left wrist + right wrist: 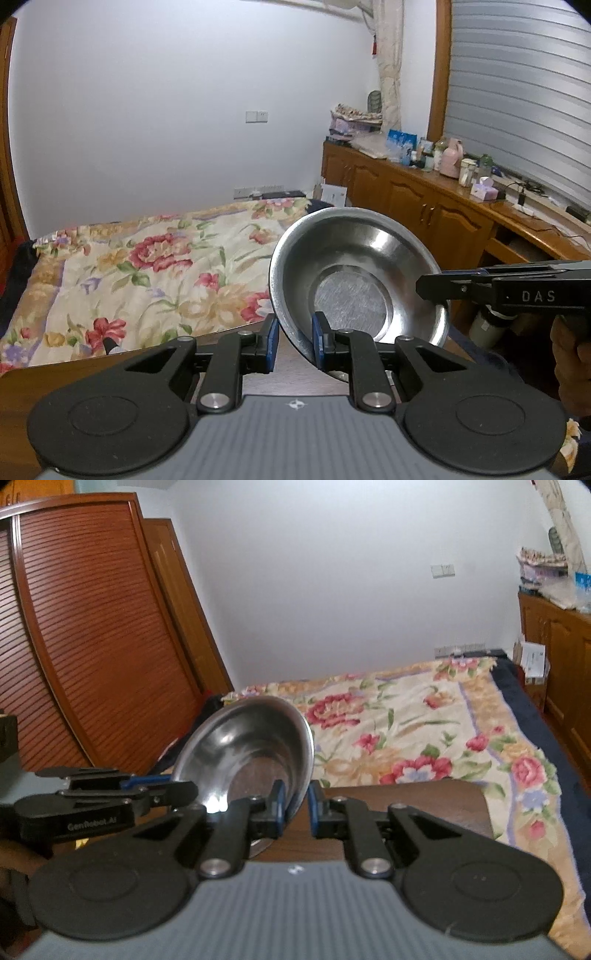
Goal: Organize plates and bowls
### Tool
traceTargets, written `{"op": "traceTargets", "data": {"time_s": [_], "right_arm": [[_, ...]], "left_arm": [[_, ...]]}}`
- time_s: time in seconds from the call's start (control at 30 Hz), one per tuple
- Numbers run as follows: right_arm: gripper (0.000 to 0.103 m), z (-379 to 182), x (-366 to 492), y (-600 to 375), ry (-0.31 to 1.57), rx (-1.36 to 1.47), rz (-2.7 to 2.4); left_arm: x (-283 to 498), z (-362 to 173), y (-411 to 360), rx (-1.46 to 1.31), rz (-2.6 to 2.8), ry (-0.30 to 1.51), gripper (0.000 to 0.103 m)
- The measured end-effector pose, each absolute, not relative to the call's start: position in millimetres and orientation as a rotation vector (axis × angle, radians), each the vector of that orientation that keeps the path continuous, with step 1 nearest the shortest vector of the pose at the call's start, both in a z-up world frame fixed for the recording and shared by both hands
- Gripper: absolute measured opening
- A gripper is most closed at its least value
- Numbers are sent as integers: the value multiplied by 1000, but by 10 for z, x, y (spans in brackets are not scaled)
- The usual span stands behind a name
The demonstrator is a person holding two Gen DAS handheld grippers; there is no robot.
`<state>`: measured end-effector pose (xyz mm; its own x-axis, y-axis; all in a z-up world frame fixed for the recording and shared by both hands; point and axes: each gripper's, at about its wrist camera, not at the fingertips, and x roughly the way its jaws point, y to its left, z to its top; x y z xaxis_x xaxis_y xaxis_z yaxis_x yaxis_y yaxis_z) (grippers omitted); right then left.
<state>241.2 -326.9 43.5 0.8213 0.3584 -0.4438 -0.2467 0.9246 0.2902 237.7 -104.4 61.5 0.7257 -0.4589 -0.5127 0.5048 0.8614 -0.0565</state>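
Observation:
A stainless steel bowl (351,295) is held tilted in the air above a brown wooden table (406,805), its hollow facing the cameras. In the left wrist view my left gripper (295,341) is shut on the bowl's lower left rim, with the wall between its blue pads. My right gripper (424,286) reaches in from the right and clamps the opposite rim. In the right wrist view the bowl (251,738) leans left. There my right gripper (296,806) is shut on its near right rim, and my left gripper (188,790) grips the left rim.
A bed with a floral cover (147,266) lies just beyond the table. A wooden sideboard (424,206) crowded with bottles and boxes runs along the right wall. Louvred wooden wardrobe doors (92,646) stand at the left. A person's hand (572,350) holds the right gripper.

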Motion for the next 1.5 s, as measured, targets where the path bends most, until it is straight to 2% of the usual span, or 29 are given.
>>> {"op": "traceTargets", "data": {"time_s": [0.6,0.9,1.5], "right_arm": [[14,616,1716,-3205,448,222,319],[14,610,1430,-3170,422,212,361],[14,99,1129,-3100,528,244,403]], "left_arm": [[1506,863,-805,128,-568,458,22],[1266,827,-685,73,-575,474,21],[948,285,-571,89,-606,583,21]]}}
